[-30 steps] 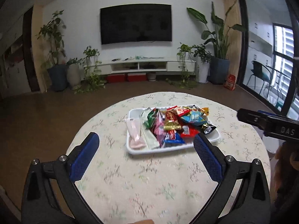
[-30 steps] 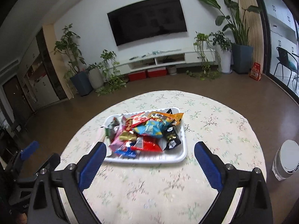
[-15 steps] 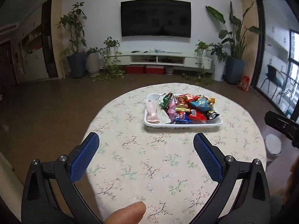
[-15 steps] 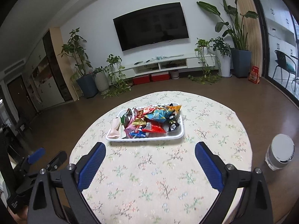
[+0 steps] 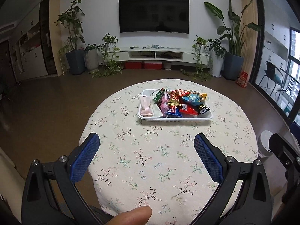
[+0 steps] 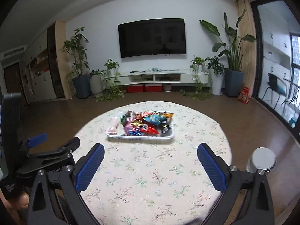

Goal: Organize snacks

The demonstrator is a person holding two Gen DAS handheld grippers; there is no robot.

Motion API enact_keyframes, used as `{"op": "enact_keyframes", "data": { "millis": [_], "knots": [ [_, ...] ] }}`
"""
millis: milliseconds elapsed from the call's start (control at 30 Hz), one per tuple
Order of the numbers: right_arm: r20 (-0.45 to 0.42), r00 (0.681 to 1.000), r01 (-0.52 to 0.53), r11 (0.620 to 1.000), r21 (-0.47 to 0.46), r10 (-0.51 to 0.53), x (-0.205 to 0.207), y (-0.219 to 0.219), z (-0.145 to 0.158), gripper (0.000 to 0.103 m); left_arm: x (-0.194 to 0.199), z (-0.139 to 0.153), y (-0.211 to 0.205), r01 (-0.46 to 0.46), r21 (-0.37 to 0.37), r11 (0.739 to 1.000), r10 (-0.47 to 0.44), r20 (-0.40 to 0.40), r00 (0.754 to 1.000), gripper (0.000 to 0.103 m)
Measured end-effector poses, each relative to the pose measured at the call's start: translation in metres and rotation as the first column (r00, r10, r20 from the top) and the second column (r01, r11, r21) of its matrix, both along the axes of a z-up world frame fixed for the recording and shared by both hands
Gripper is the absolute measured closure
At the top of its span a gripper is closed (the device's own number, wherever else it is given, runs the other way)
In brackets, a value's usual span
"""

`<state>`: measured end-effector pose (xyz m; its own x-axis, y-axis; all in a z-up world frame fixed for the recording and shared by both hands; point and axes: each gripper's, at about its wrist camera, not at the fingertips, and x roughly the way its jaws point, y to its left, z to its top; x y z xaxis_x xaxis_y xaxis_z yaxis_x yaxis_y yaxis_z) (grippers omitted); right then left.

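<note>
A white tray (image 5: pixel 148 117) holds a pile of colourful snack packets (image 5: pixel 184 103) on the far part of a round table with a floral cloth (image 5: pixel 159 159). It also shows in the right wrist view (image 6: pixel 112 134) with its snacks (image 6: pixel 148 123). My left gripper (image 5: pixel 147 155) is open and empty, held back over the table's near edge. My right gripper (image 6: pixel 150 161) is open and empty, also well short of the tray. The left gripper's body (image 6: pixel 46 155) shows at the left of the right wrist view.
A white-lidded bin (image 6: pixel 262 159) stands on the floor right of the table; it also shows in the left wrist view (image 5: pixel 264 144). A TV (image 5: pixel 153 15), a low TV cabinet (image 5: pixel 155 55) and potted plants (image 5: pixel 75 43) line the far wall. A glass door (image 5: pixel 277 56) is at the right.
Both grippers have pulled back from the tray, which now looks smaller and farther away. Both stayed open and empty.
</note>
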<state>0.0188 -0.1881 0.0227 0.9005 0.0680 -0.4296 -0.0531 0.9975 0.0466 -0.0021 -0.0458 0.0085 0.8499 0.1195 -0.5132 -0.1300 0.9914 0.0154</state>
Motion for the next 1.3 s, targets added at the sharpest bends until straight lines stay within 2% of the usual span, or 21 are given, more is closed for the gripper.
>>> {"op": "enact_keyframes", "data": {
  "millis": [200, 600, 1300],
  "knots": [
    [-0.029, 0.999, 0.032, 0.999, -0.021, -0.032, -0.003, -0.002, -0.002, 0.001, 0.000, 0.000, -0.004, 0.019, -0.019, 1.000, -0.019, -0.014, 1.000, 0.001],
    [-0.068, 0.997, 0.029, 0.999, -0.018, -0.031, 0.000, 0.000, -0.008, 0.001, 0.006, -0.003, -0.004, 0.038, -0.022, 0.999, -0.039, -0.032, 0.999, 0.001],
    [-0.089, 0.996, 0.028, 0.999, -0.025, -0.030, 0.000, 0.001, -0.013, 0.001, 0.007, -0.005, 0.001, 0.045, -0.037, 0.998, -0.047, -0.036, 0.998, 0.001]
  ]
}}
